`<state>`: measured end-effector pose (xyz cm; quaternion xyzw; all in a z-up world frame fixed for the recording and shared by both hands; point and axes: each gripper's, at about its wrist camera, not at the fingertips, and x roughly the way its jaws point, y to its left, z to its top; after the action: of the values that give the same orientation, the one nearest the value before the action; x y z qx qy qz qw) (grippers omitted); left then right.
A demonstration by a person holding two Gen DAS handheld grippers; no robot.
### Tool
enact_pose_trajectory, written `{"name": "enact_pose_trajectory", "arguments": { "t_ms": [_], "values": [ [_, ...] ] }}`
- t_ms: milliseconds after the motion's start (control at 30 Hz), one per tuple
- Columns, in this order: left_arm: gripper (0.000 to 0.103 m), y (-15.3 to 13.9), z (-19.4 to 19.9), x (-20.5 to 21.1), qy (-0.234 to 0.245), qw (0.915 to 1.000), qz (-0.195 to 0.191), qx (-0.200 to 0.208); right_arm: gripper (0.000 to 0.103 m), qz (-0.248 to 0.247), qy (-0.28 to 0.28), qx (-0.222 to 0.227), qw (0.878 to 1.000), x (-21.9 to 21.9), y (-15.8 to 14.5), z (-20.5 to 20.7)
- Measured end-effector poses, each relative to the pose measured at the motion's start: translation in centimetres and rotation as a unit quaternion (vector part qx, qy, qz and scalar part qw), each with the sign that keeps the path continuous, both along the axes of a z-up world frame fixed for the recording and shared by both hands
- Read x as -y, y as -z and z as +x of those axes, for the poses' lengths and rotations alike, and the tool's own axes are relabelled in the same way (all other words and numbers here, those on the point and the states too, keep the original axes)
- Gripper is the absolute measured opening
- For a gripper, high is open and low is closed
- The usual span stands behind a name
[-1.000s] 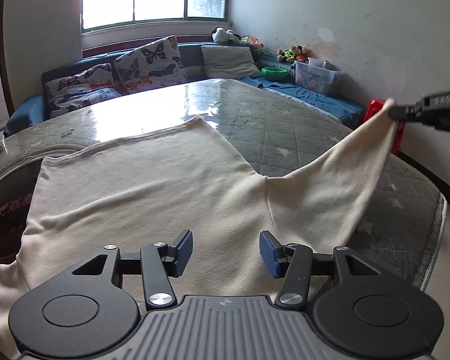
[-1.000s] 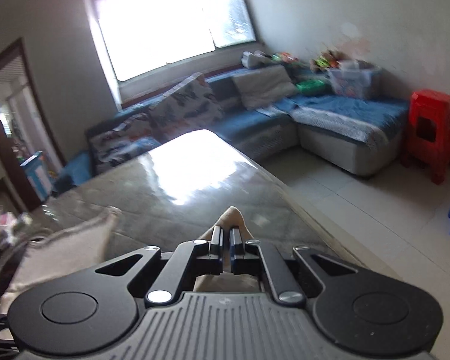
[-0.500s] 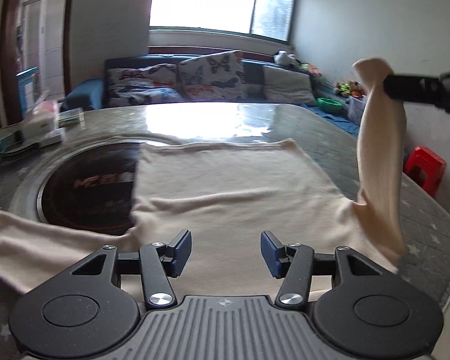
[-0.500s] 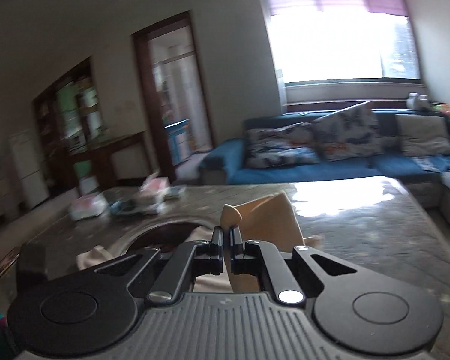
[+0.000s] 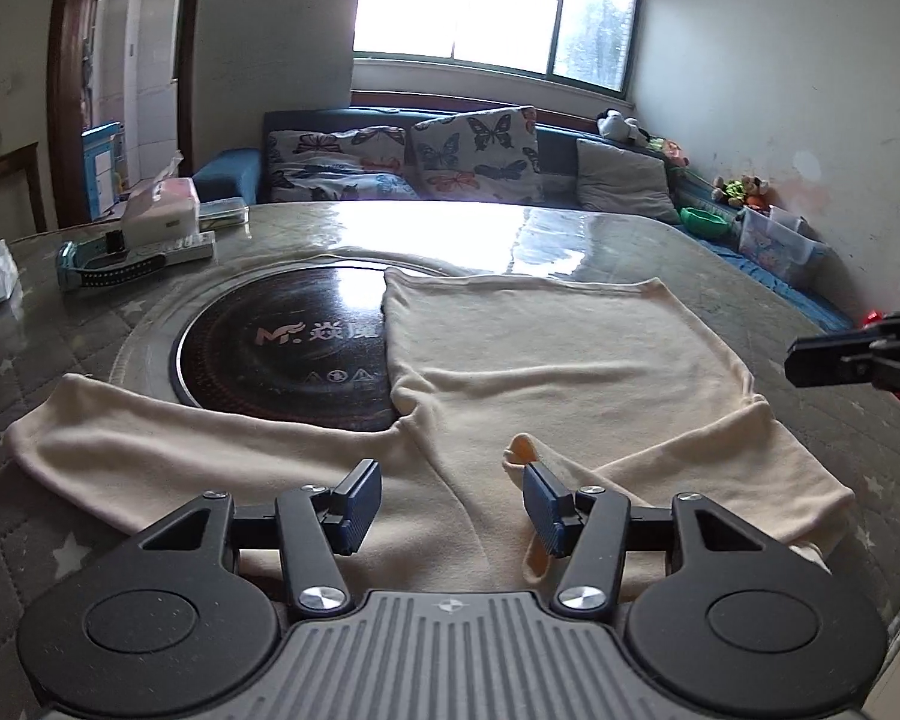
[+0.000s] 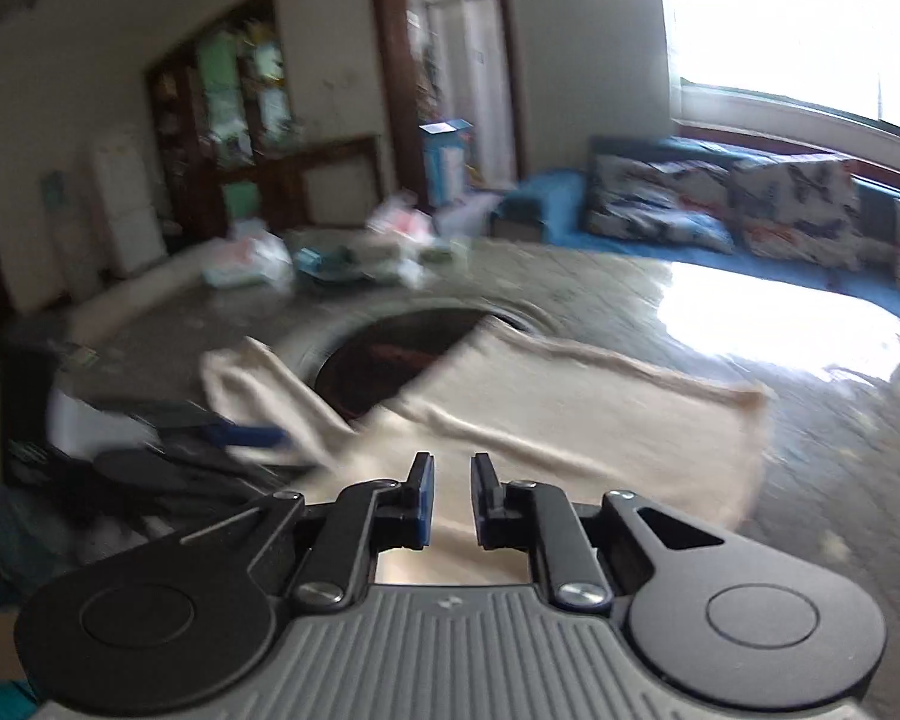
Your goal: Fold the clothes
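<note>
A cream long-sleeved top (image 5: pixel 546 360) lies spread on the quilted table (image 5: pixel 678 252). One sleeve (image 5: pixel 150 450) stretches out to the left. The other sleeve (image 5: pixel 708 468) lies folded in over the body, its cuff (image 5: pixel 519 450) just ahead of my left gripper's right fingertip. My left gripper (image 5: pixel 450 480) hovers open above the top's near edge with nothing between its fingers. My right gripper (image 6: pixel 450 471) hangs over the top (image 6: pixel 600 420), its jaws opening a little with nothing between them. It also shows as a black tip, the right gripper (image 5: pixel 858 354), at the right edge of the left wrist view.
A round black hob (image 5: pixel 282 354) is set into the table and partly covered by the top. A tissue box (image 5: pixel 159 210), a watch (image 5: pixel 108 264) and packets sit at the far left. Behind the table stands a blue sofa with butterfly cushions (image 5: pixel 474 150). The table's edge runs close on the right.
My right gripper carried the lifted sleeve from the right across over the body and let go; the sleeve now lies folded there. Both views have swung to the left.
</note>
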<state>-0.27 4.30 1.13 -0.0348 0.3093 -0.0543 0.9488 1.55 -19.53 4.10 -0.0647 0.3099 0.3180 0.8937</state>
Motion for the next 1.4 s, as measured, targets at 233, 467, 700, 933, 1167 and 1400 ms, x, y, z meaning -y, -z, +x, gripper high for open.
{"name": "enact_pose_trajectory", "arguments": {
  "t_ms": [233,467,700,933,1167,1400],
  "values": [
    [0.055,0.1,0.3,1.1,0.031,0.9995,-0.001,-0.005,0.013,-0.061,0.072,-0.033,0.995,4.5,3.4,2.3],
    [0.056,-0.5,0.0,1.6,0.052,0.9986,-0.007,-0.009,0.027,-0.077,0.023,-0.01,0.997,4.3,4.2,3.2],
    [0.056,-1.0,-0.5,1.9,0.072,0.9974,-0.002,-0.01,0.027,-0.151,-0.095,0.015,0.984,1.6,4.8,5.0],
    [0.054,-0.3,0.7,2.4,0.07,0.9971,0.005,-0.031,0.027,-0.183,-0.171,-0.014,0.968,1.3,5.1,7.3],
    [0.041,0.2,1.7,2.6,0.064,0.997,0.017,-0.04,0.008,-0.169,-0.184,-0.042,0.967,2.2,5.1,8.5],
    [0.004,-0.1,2.0,2.4,0.051,0.9979,0.033,-0.023,0.0,-0.16,-0.142,-0.005,0.977,3.3,3.8,7.2]
  ]
}}
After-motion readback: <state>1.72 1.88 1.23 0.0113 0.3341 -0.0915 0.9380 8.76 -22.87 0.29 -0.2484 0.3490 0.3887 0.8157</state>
